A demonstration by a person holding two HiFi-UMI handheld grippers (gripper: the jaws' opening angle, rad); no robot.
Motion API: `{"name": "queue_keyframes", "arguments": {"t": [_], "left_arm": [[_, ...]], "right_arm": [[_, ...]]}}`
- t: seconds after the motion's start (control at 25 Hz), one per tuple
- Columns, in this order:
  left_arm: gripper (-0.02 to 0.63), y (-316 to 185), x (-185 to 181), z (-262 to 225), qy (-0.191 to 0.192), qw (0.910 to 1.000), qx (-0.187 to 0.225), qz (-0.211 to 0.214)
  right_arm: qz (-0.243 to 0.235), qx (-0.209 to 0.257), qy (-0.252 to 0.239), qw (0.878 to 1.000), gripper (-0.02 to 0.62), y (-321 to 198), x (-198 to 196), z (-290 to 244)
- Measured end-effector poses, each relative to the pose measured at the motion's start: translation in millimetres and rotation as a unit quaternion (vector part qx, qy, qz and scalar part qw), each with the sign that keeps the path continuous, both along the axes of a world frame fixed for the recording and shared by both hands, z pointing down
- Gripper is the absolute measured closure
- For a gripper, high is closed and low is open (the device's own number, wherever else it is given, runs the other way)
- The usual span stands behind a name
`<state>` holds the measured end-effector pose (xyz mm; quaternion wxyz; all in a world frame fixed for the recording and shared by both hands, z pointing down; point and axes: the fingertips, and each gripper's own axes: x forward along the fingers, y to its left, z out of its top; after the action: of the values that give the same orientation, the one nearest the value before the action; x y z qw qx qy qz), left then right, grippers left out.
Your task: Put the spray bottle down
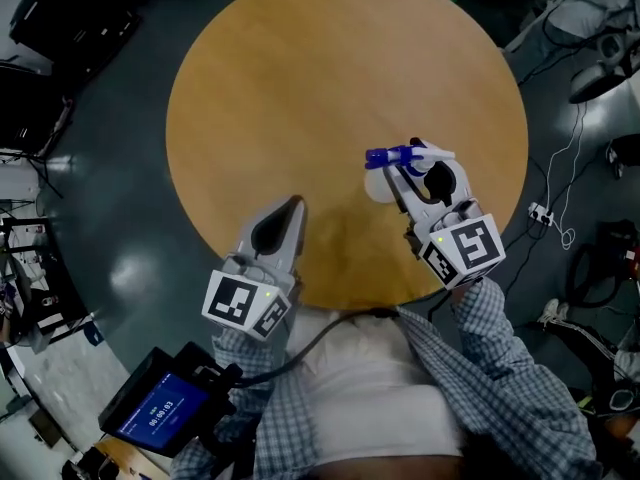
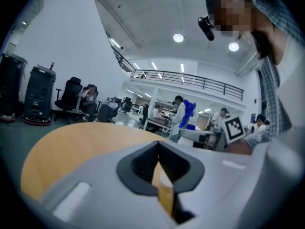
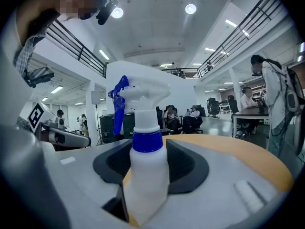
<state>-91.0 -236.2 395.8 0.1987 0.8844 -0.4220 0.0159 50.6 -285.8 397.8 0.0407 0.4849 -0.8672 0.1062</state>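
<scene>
A white spray bottle (image 1: 378,185) with a blue collar and blue trigger (image 1: 385,156) stands upright in my right gripper (image 1: 432,173), over the right part of the round wooden table (image 1: 330,78). In the right gripper view the jaws press on both sides of the spray bottle (image 3: 145,175) below its collar, with the blue trigger (image 3: 119,104) pointing left. I cannot tell whether its base touches the table. My left gripper (image 1: 297,203) hovers over the table's near edge, shut with nothing in it. The left gripper (image 2: 158,144) tips meet in its own view.
Cables and a power strip (image 1: 540,211) lie on the floor to the right of the table. A device with a blue screen (image 1: 160,408) hangs at the person's lower left. Black equipment (image 1: 60,18) stands at the far left.
</scene>
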Motion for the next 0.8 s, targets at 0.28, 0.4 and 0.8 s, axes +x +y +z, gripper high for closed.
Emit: {"name": "queue_keyframes", "arguments": {"t": [0.28,0.4,0.8], "left_arm": [[0.607,-13.8,-9.3,2.6,-0.007,0.9999,-0.001,-0.007],[0.607,-15.7,-11.7,1.5,-0.007,0.9999,-0.001,-0.012],[0.607,-11.5,-11.9,-0.4,0.000,0.9999,-0.006,-0.013]], "right_arm": [[-0.014,0.011,0.011,1.000,0.394,-22.8,-14.9,4.1],[-0.021,0.020,0.013,0.999,0.394,-29.8,-22.4,3.1],[-0.044,0.036,0.009,0.998,0.394,-31.7,-34.9,5.8]]}}
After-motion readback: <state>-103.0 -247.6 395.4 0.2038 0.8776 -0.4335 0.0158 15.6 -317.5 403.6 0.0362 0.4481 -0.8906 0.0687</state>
